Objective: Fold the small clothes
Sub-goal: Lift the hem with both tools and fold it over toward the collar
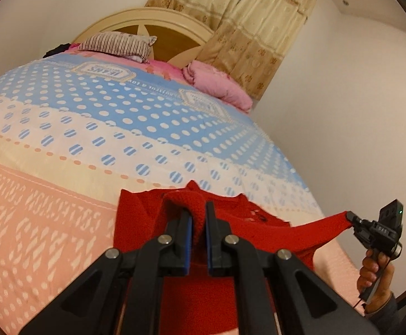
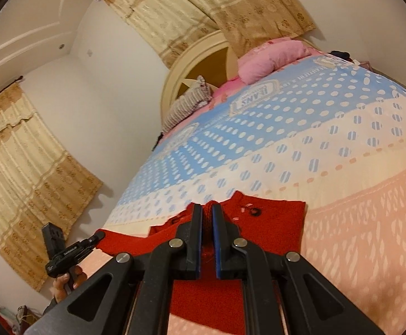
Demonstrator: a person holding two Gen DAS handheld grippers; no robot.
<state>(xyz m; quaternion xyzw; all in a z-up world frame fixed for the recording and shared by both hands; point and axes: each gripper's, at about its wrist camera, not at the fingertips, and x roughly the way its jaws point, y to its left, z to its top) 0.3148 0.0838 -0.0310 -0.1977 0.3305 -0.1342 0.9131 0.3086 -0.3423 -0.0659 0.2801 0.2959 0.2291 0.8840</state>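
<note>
Garment: a red knitted garment (image 1: 247, 231) is spread on the near part of the bed, on the peach and cream bands of the bedspread (image 1: 49, 195); its near edge is lifted at two places.
Left gripper: the left gripper (image 1: 199, 217) is pressed together on a bunched fold of the red knit; the blue pads (image 1: 189, 231) are seen on both sides of the cloth.
Right gripper: the right gripper (image 2: 207, 220) is pinching a thin roll of the same garment (image 2: 272, 217) between its fingers.
Cross view: in the left wrist view the right gripper (image 1: 352, 217) is seen at the right, held by a hand (image 1: 374, 270), with a corner of the cloth drawn out to its tip.
Buttons: a dark button (image 2: 255, 211) is seen on the garment front.
Bed head: a striped pillow (image 1: 116, 46) and a pink folded quilt (image 1: 217, 83) are laid near the headboard (image 1: 158, 22).
Background: beige curtains (image 1: 258, 28) are hung behind.
</note>
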